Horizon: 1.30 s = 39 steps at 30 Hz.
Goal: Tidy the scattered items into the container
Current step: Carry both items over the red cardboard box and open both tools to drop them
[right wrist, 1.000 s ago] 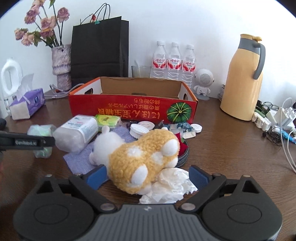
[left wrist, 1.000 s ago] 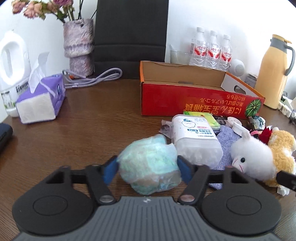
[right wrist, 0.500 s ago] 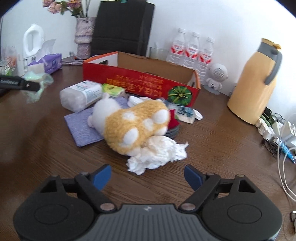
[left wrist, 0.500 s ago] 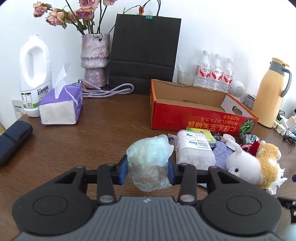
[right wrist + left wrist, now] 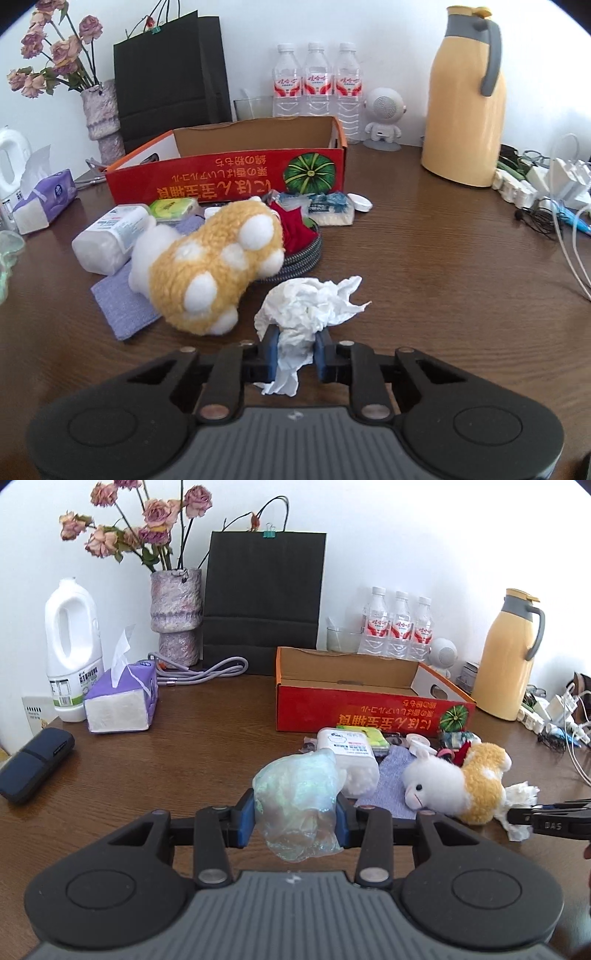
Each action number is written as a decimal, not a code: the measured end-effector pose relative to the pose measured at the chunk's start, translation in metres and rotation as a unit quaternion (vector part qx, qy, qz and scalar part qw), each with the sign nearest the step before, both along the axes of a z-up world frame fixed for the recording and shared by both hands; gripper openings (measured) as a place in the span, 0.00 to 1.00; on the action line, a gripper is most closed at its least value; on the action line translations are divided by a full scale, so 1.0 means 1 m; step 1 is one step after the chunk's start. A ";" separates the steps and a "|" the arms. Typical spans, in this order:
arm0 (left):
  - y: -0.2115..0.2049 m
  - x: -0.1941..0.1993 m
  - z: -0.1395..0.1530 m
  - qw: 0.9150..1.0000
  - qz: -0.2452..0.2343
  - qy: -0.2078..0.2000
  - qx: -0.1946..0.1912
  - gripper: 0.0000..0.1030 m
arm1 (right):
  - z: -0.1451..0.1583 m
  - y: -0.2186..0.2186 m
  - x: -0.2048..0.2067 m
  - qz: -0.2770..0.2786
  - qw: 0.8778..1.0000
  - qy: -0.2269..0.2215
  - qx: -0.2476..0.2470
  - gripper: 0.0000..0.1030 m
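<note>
My left gripper (image 5: 295, 821) is shut on a crumpled pale green plastic bag (image 5: 299, 797) and holds it above the table, in front of the pile. My right gripper (image 5: 295, 354) is shut on a crumpled white tissue (image 5: 310, 306), beside the yellow and white plush toy (image 5: 210, 266). The open red cardboard box (image 5: 369, 709) stands behind the pile and looks empty; it also shows in the right wrist view (image 5: 229, 173). In the pile lie a white cotton-swab box (image 5: 351, 760), a purple cloth (image 5: 122, 302) and small packets.
A purple tissue pack (image 5: 122, 698), white jug (image 5: 72, 650), flower vase (image 5: 177, 616) and black paper bag (image 5: 264, 602) stand at the back left. Three water bottles (image 5: 399, 627) and a yellow thermos (image 5: 465, 99) stand at the back right. Cables and chargers (image 5: 546, 192) lie far right.
My left gripper closed on the green bag and lifted it off the table. My right gripper pulled back from the plush toy and closed on the white tissue.
</note>
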<state>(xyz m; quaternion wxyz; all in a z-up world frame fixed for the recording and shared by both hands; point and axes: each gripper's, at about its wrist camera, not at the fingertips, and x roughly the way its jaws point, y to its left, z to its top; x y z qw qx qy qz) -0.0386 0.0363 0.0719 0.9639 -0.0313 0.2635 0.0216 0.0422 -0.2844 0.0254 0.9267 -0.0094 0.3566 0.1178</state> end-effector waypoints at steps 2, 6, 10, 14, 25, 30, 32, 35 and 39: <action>-0.005 -0.011 0.004 1.000 -0.002 -0.013 0.006 0.41 | 0.003 -0.009 -0.023 -0.013 1.000 -0.001 0.022 0.17; -0.012 -0.022 0.012 1.000 -0.002 -0.026 -0.001 0.40 | 0.021 -0.018 -0.062 -0.019 0.999 -0.026 0.038 0.17; -0.023 -0.020 0.021 0.998 -0.031 -0.048 -0.004 0.40 | 0.055 -0.024 -0.068 -0.012 0.995 -0.071 0.068 0.17; -0.033 0.016 0.040 0.997 -0.050 -0.055 -0.011 0.38 | 0.083 -0.015 -0.026 0.001 0.993 -0.087 0.076 0.17; -0.019 0.266 0.077 0.998 -0.059 0.005 -0.031 0.37 | 0.159 0.028 0.205 0.081 0.993 -0.039 0.082 0.17; -0.008 0.382 0.025 0.991 -0.023 0.123 -0.052 0.38 | 0.118 0.057 0.323 0.066 0.991 0.083 0.081 0.18; -0.004 0.405 -0.001 0.988 0.005 0.149 -0.043 0.39 | 0.093 0.070 0.352 0.050 0.991 0.108 0.068 0.18; -0.002 0.419 -0.025 0.988 0.001 0.156 -0.016 0.46 | 0.063 0.086 0.376 0.052 0.990 0.119 0.047 0.19; -0.011 0.420 -0.027 0.988 -0.019 0.152 0.035 0.60 | 0.032 0.098 0.396 0.049 0.989 0.140 0.006 0.29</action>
